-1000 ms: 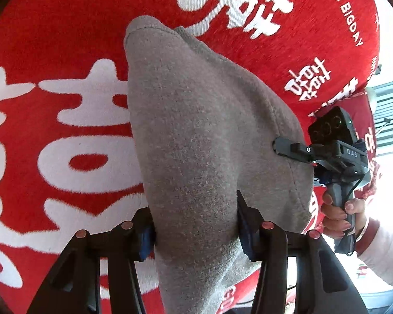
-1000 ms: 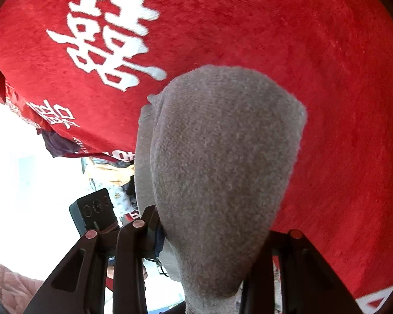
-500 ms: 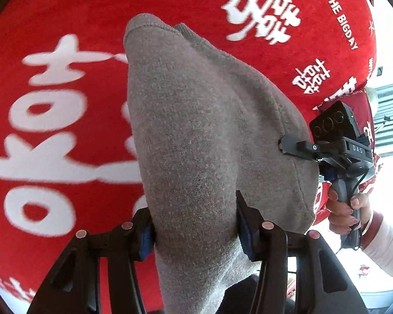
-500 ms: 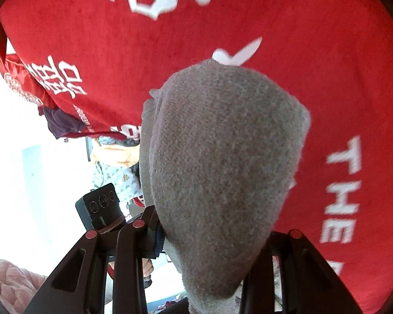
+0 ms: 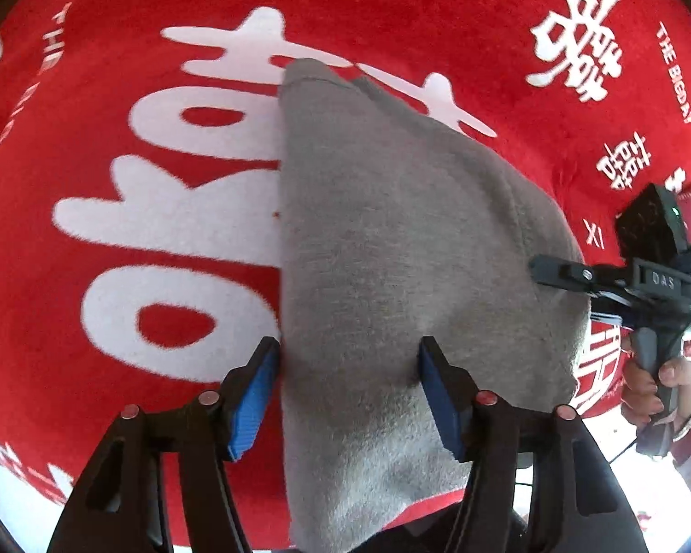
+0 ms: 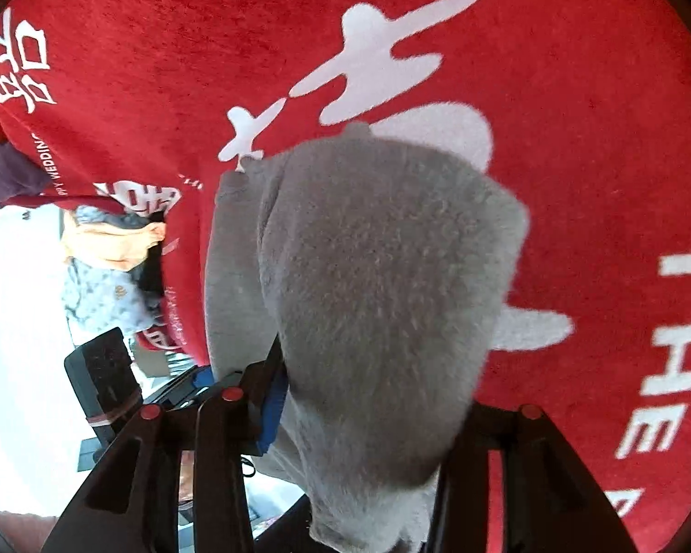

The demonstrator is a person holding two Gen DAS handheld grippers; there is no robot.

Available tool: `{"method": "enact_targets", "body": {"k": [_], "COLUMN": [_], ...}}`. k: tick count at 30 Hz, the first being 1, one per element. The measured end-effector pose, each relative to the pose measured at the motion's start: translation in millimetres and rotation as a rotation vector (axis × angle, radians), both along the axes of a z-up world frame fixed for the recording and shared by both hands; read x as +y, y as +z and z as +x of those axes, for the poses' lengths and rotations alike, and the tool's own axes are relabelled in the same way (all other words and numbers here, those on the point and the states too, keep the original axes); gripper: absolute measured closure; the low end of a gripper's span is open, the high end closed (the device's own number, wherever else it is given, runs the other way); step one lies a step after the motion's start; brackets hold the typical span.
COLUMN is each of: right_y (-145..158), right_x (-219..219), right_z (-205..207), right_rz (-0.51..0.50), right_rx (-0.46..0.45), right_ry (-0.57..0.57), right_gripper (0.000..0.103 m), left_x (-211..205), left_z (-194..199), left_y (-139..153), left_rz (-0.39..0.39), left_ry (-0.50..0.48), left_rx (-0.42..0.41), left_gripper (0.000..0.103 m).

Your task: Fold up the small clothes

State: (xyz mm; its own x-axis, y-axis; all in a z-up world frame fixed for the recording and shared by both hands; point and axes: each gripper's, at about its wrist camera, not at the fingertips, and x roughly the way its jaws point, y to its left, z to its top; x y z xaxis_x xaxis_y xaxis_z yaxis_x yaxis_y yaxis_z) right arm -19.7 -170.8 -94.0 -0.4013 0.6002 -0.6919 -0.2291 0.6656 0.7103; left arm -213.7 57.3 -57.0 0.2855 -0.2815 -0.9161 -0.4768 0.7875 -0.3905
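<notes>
A small grey fleece garment [image 5: 382,253] hangs folded between both grippers, above a red cloth. My left gripper [image 5: 349,368] is shut on one end of it, the blue pads pressed against the fabric on both sides. My right gripper [image 6: 373,391] is shut on the other end [image 6: 382,276]; only its left blue pad shows, the rest is covered by fabric. In the left wrist view the right gripper [image 5: 548,272] grips the garment's right edge, held by a hand [image 5: 658,382].
A red cloth with white characters and "THE BIGDAY" lettering [image 5: 129,212] covers the surface below and also fills the right wrist view [image 6: 576,115]. A pile of other clothes [image 6: 110,258] lies past the cloth's left edge.
Both grippers have carried the grey garment across the red cloth; the large white characters now lie under it. The garment sits lower toward the cloth. Both grips are unchanged.
</notes>
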Motion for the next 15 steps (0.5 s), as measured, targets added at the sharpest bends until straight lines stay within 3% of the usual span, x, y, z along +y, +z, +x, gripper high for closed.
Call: {"method": "enact_targets", "body": {"k": [6,7,8,9,12,13,14,15], "right_y": [25.7,29.8,34.2,35.5,47.3,52.0,57.9,60.4], "right_x": [-19.3,-22.5,-26.4,-30.4,-17.1,-10.8,-3.0,2.4], "right_z": [6.6,7.0,7.5,8.2,3.3,2.3,1.7,1.2], "right_rz": [-0.061,-0.070,-0.069,-0.064,-0.023,0.014,0.068,0.084], "right_rx": [-0.072,-0.086,-0.099,-0.108,-0.154,-0.159,-0.164,-0.177], "right_ry": [-0.036,-0.045,-0.049,-0.051,-0.022,-0.011,0.005,0.021], "right_gripper": [0.058,0.063,0.082,0.093,0.094,0.094,0.094,0.094], "left_x": [5.0,4.7,3.2,1.4,-2.7,-3.9,-5.9,-9.0], "left_z": [-11.0,-11.1,-9.6,-7.3,-0.2,2.0,4.7,7.8], "left_y": [22.0,27.0,31.6,35.3,39.8,39.6,38.7,38.1], "left_rz": [0.101,0.122,0.140,0.158,0.187,0.192,0.202,0.218], "left_ry": [0.032,0.032,0.030,0.027,0.018,0.017,0.017,0.021], "left_rx": [0.007,0.002,-0.005,-0.011,-0.018,-0.018,-0.017,-0.018], "left_gripper": [0.040,0.040,0.040,0.040,0.040,0.036,0.024,0.022]}}
